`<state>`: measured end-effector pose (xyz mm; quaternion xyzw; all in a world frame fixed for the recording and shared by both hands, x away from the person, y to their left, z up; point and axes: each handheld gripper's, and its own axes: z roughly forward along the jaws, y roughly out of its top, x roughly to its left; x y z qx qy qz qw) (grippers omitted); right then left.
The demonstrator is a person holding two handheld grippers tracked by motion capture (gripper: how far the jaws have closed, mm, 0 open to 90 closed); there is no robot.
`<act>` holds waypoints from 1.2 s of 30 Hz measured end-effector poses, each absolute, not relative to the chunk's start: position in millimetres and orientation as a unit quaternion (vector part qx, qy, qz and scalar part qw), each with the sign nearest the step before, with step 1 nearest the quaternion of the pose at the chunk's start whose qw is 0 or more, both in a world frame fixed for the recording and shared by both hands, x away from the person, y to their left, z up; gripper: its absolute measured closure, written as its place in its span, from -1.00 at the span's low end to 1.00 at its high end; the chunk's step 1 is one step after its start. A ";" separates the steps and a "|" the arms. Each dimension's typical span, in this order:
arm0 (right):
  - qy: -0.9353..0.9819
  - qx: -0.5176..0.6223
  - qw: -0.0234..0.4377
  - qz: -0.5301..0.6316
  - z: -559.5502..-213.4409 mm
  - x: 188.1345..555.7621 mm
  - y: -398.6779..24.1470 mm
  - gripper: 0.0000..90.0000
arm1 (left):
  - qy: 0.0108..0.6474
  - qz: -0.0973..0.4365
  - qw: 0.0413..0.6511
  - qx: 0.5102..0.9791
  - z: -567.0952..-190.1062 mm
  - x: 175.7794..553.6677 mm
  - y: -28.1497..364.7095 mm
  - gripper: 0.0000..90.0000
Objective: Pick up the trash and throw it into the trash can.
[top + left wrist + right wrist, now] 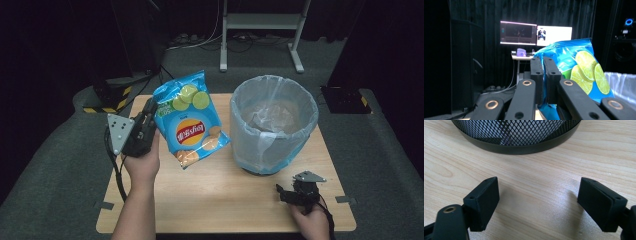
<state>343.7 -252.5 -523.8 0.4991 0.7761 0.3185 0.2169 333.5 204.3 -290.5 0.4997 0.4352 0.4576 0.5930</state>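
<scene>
A blue bag of lime crisps (191, 121) hangs in the air above the left half of the wooden table (215, 200). My left gripper (150, 117) is shut on the bag's left edge. In the left gripper view the two jaws meet on the blue bag (579, 72), pinching its rim at my left gripper (543, 75). A mesh bin lined with a clear plastic bag (272, 122) stands on the right half of the table. My right gripper (286, 192) rests low near the front right corner, open, with bare wood between its jaws at my right gripper (537, 202).
The bin's black mesh base (519, 137) lies just ahead of the right gripper. Behind the table stand a grey metal frame (262, 30) and dark equipment on the floor. Two lit monitors (536, 35) glow against a black curtain.
</scene>
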 end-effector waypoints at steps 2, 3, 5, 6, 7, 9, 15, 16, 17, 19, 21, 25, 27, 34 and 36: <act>0.776 0.499 0.217 0.319 -523.8 343.6 -252.4 -0.61 | 0.433 0.458 0.599 0.494 -283.9 334.8 203.6 0.93; 0.776 0.499 0.218 0.318 -523.8 343.7 -252.5 -0.61 | 0.432 0.455 0.608 0.486 -277.0 336.4 203.6 0.93; 0.776 0.499 0.218 0.318 -523.8 343.6 -252.5 -0.61 | 0.432 0.453 0.612 0.482 -273.6 337.3 204.0 0.94; 0.776 0.499 0.218 0.318 -523.8 343.6 -252.5 -0.61 | 0.432 0.452 0.616 0.479 -270.4 338.2 204.2 0.93; 0.776 0.499 0.218 0.318 -523.8 343.6 -252.5 -0.61 | 0.433 0.450 0.619 0.476 -267.3 339.0 204.4 0.93; 0.776 0.499 0.218 0.318 -523.8 343.5 -252.4 -0.61 | 0.433 0.448 0.625 0.471 -261.7 340.5 205.3 0.94; 0.776 0.499 0.218 0.318 -523.8 343.5 -252.4 -0.60 | 0.429 0.440 0.643 0.457 -246.9 346.1 200.0 0.94; 0.776 0.500 0.217 0.318 -523.7 343.3 -252.3 -0.60 | 0.427 0.440 0.645 0.456 -244.5 347.7 197.8 0.94; 0.776 0.499 0.218 0.319 -523.7 343.2 -252.3 -0.60 | 0.425 0.438 0.648 0.455 -241.7 349.2 194.3 0.94; 0.776 0.499 0.218 0.319 -523.7 343.2 -252.2 -0.59 | 0.421 0.437 0.652 0.456 -237.5 352.3 187.6 0.94; 0.776 0.499 0.218 0.319 -523.7 343.1 -252.2 -0.59 | 0.416 0.435 0.654 0.458 -234.2 355.6 180.9 0.93; 0.776 0.499 0.218 0.319 -523.7 343.1 -252.3 -0.59 | 0.405 0.427 0.662 0.464 -225.3 365.5 160.2 0.94; 0.776 0.499 0.218 0.319 -523.7 343.1 -252.3 -0.59 | 0.402 0.426 0.663 0.465 -223.6 367.4 155.5 0.94; 0.776 0.499 0.218 0.319 -523.7 343.0 -252.3 -0.59 | 0.389 0.417 0.674 0.470 -215.1 382.4 125.7 0.94; 0.776 0.499 0.218 0.319 -523.7 342.9 -252.1 -0.59 | 0.387 0.411 0.678 0.471 -214.2 387.8 117.0 0.94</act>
